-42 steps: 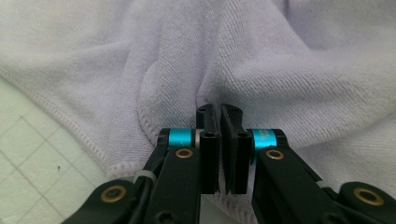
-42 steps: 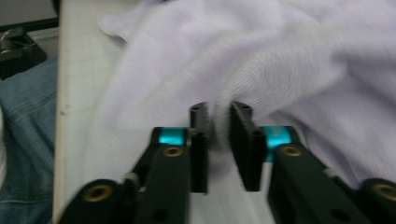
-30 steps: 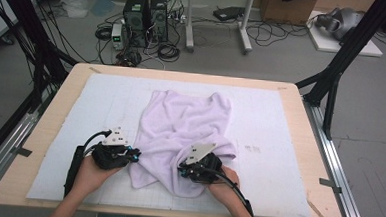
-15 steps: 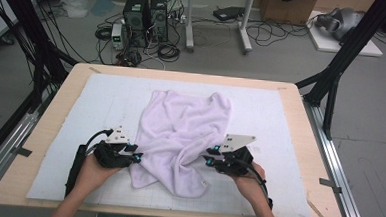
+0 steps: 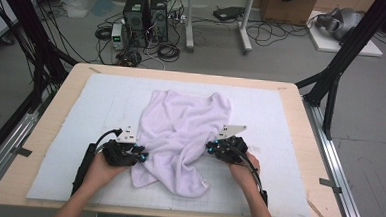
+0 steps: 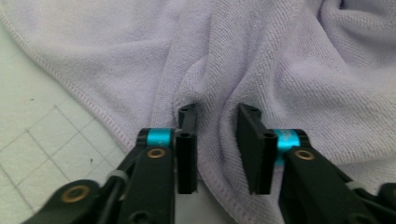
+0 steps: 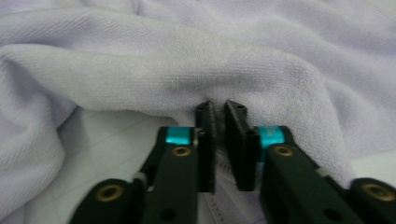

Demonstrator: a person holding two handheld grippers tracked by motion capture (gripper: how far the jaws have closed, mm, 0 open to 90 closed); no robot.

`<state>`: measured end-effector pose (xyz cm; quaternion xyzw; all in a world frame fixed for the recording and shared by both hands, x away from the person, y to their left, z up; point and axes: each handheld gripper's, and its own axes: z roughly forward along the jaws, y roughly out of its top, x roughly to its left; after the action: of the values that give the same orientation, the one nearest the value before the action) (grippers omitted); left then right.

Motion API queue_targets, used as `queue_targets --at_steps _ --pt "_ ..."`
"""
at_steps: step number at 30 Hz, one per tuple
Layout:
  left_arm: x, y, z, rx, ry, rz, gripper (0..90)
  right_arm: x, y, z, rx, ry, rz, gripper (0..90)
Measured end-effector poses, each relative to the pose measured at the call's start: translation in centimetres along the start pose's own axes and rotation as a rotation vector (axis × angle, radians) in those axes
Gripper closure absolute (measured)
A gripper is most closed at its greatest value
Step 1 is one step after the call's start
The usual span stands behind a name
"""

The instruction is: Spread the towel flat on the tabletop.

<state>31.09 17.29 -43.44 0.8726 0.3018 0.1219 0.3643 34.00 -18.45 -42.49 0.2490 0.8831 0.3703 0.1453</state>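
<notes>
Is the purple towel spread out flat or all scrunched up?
Scrunched up. The purple towel lies in rumpled folds on the white mat, with thick creases running through it.

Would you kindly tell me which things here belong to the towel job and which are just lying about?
In the job:
- lilac towel
- left hand-held gripper, jaws apart over a fold
- right hand-held gripper, pinching the towel's edge
- white mat

Lying about:
- computer towers on the floor
- cables

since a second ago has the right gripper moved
Yes. The right gripper, pinching the towel, slid toward the table's right edge, pulling that fold outward.
</notes>
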Motion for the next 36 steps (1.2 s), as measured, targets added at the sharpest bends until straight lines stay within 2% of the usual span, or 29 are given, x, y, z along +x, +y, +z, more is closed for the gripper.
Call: queue_targets --at_steps 2,5,7,10,14,16,18,19,21,22,25,28,31,33,36 --pt "-0.2 0.1 0.0 -0.002 0.001 0.009 81.3 0.0 -0.1 -0.4 -0.004 0.018 -0.002 86.7" --pt "-0.2 0.1 -0.2 -0.005 0.003 0.015 85.0 0.2 -0.2 -1.7 -0.015 0.025 -0.022 87.2" --pt "-0.1 0.1 -0.2 -0.006 0.002 0.010 85.0 0.3 -0.4 -2.8 -0.013 0.029 -0.035 87.2" --pt "-0.1 0.1 -0.2 -0.006 0.003 0.001 84.8 -0.1 -1.0 -4.6 -0.026 0.039 -0.026 87.2" --pt "-0.1 0.1 -0.2 -0.007 0.009 0.002 83.7 -1.1 -2.0 -6.9 -0.012 0.017 -0.015 87.2" --pt "-0.1 0.2 -0.2 -0.012 0.010 -0.004 82.7 -1.7 -2.5 -7.6 0.012 0.000 -0.005 87.6" --pt "0.0 0.2 -0.1 -0.015 0.012 -0.010 80.5 -2.7 -2.9 -7.7 0.032 -0.022 0.011 87.5" --pt "0.1 0.2 -0.1 -0.018 0.012 -0.017 77.7 -3.4 -3.2 -7.5 0.038 -0.028 0.037 87.5" --pt "0.2 0.2 -0.3 -0.027 0.013 -0.026 69.8 -4.2 -3.7 -6.6 0.064 -0.019 0.075 87.4" --pt "0.2 0.2 -0.5 -0.034 0.014 -0.029 67.5 -4.3 -3.8 -6.1 0.078 -0.018 0.066 87.1" --pt "0.2 0.2 -1.5 -0.074 0.014 -0.045 59.9 -3.9 -3.6 -5.8 0.071 -0.020 0.061 82.7" --pt "0.0 0.2 -2.6 -0.089 0.018 -0.024 57.7 -3.0 -2.9 -7.1 -0.006 -0.013 0.035 81.0" --pt "-0.6 0.0 -3.6 -0.107 0.017 -0.003 57.9 -1.4 -2.4 -8.2 -0.069 0.022 0.000 80.6" --pt "-1.0 -0.3 -3.9 -0.104 0.008 0.015 60.1 -0.3 -2.4 -8.2 -0.077 0.066 -0.029 80.2" --pt "-1.5 -0.9 -3.6 -0.083 -0.015 0.035 67.0 1.5 -2.6 -7.0 -0.052 0.114 -0.068 79.5"
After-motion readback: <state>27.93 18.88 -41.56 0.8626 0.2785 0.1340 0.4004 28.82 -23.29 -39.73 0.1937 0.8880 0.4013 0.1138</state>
